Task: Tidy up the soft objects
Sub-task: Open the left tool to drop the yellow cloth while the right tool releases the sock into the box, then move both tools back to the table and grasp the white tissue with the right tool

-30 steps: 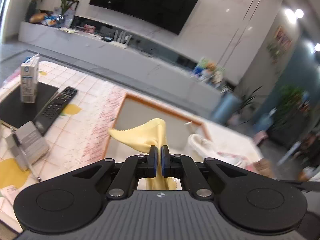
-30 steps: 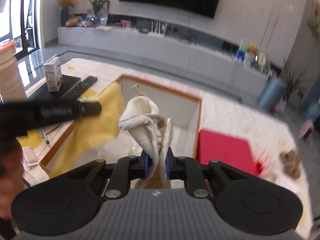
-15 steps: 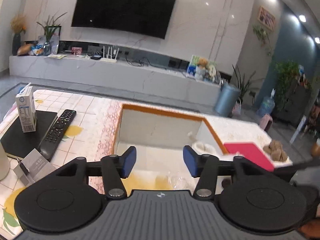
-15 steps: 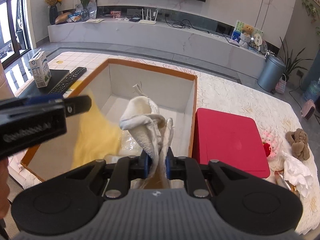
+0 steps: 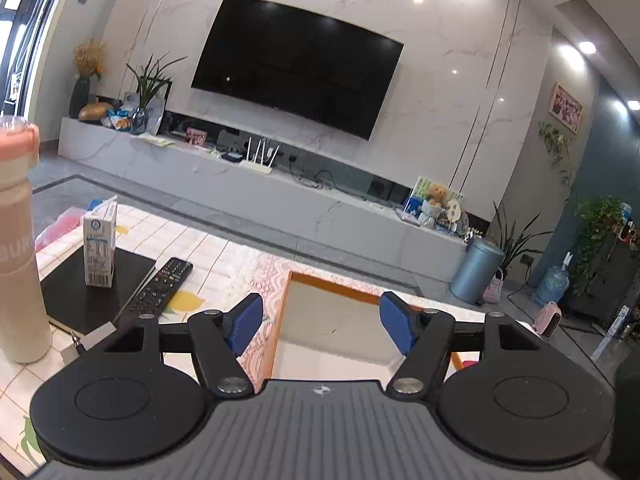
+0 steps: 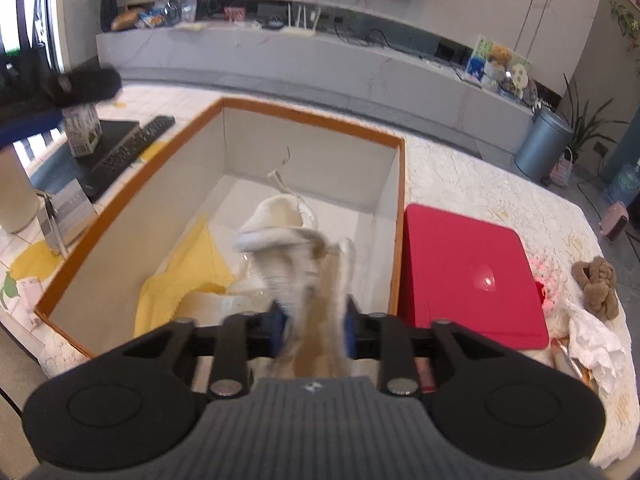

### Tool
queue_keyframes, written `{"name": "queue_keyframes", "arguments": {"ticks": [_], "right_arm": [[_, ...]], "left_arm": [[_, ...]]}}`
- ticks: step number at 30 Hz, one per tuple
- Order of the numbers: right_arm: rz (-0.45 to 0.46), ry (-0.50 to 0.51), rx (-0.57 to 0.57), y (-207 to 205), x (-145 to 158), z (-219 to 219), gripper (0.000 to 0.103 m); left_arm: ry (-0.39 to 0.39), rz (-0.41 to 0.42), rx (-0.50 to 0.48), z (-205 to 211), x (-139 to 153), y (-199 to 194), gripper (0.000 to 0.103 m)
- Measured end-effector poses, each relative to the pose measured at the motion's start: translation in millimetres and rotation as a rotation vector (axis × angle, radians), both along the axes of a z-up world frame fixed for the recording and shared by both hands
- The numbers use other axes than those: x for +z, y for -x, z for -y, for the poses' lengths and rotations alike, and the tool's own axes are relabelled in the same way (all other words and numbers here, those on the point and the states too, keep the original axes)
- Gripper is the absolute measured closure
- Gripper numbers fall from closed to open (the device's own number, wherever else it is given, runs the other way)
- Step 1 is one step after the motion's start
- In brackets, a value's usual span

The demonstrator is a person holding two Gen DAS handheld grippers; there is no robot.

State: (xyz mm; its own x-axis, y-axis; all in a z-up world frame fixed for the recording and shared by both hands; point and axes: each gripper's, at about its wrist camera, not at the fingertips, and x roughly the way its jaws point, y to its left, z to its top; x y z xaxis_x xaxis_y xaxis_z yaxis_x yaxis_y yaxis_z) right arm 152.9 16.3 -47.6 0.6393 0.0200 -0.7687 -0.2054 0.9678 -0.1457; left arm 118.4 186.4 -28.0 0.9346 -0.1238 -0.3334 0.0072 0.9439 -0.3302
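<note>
Left claw [image 5: 321, 326] spread wide, jaws just been opening, nothing between the blue pads [image 5: 246, 322]; it points across the desk [image 5: 224, 268] toward the TV wall, with the orange-rimmed box [image 5: 332, 286] straight ahead at 12 o'clock. Right claw [image 6: 313, 326] sits over the same box [image 6: 132, 200], jaws just been opening; the white sock-like cloth [image 6: 288, 240] is between the pads, blurred, and whether the pads press on it cannot be told. Yellow cloth [image 6: 180, 276] lies inside the box on its floor, at 10 o'clock from the right claw, against the left wall, next to some clear plastic and a pale item. Red flat lid [image 6: 468, 268] lies on the desk just beside the box's right wall, at 2 o'clock. Brown plush toy [image 6: 596, 284] and crumpled white paper [image 6: 592, 344] farther right at 3 o'clock. Milk carton [image 5: 100, 250] stands on a black pad, remote [image 5: 158, 290] beside it, at 10 o'clock from the left claw. Pale bottle [image 5: 18, 248] at 9 o'clock.
</note>
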Motion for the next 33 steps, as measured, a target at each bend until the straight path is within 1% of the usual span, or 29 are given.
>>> {"name": "queue_keyframes", "arguments": {"ticks": [1, 2, 4, 5, 6, 7, 10, 12, 15, 17, 19, 21, 23, 26, 30, 31, 33], "right_arm": [[0.002, 0.002, -0.002, 1, 0, 0, 0.063], [0.009, 0.001, 0.001, 2, 2, 0, 0.060], [0.012, 0.000, 0.010, 4, 3, -1, 0.049], [0.012, 0.003, 0.014, 5, 4, -1, 0.045], [0.013, 0.009, 0.018, 6, 4, -1, 0.036], [0.019, 0.016, 0.022, 7, 5, -2, 0.031], [0.033, 0.037, 0.029, 10, 9, -4, 0.030], [0.045, 0.049, 0.034, 12, 11, -5, 0.027], [0.049, 0.053, 0.056, 16, 16, -6, 0.027], [0.053, 0.050, 0.069, 20, 21, -6, 0.027], [0.059, 0.049, 0.074, 23, 25, -6, 0.027], [0.069, 0.044, 0.076, 26, 28, -5, 0.027], [0.072, 0.034, 0.076, 28, 31, -4, 0.027], [0.074, 0.017, 0.078, 31, 35, -2, 0.027], [0.092, -0.001, 0.094, 37, 43, 5, 0.026], [0.098, -0.001, 0.094, 38, 45, 8, 0.026], [0.115, -0.008, 0.085, 41, 52, 15, 0.026]], "left_arm": [[-0.004, 0.006, 0.008, 1, 2, 1, 0.023], [-0.012, 0.012, 0.013, 2, 4, 1, 0.022], [-0.030, 0.028, 0.018, 3, 7, 3, 0.022], [-0.038, 0.033, 0.017, 4, 8, 4, 0.022], [-0.043, 0.036, 0.014, 4, 9, 4, 0.022], [-0.045, 0.037, 0.011, 3, 10, 5, 0.022], [-0.037, 0.042, 0.014, 2, 13, 6, 0.022], [-0.024, 0.040, 0.014, 1, 14, 6, 0.022], [-0.008, 0.039, 0.001, 0, 14, 5, 0.022], [-0.020, 0.037, -0.009, 0, 13, 5, 0.022], [-0.049, 0.031, 0.000, 4, 13, 5, 0.021], [-0.078, 0.033, 0.035, 6, 16, 7, 0.020], [-0.081, 0.053, 0.070, 5, 21, 12, 0.016], [-0.038, 0.053, 0.108, 1, 32, 21, 0.015], [0.054, 0.068, 0.101, -6, 46, 33, 0.014], [0.059, 0.065, 0.090, -7, 49, 35, 0.014], [0.042, 0.058, 0.084, -6, 54, 39, 0.010]]}}
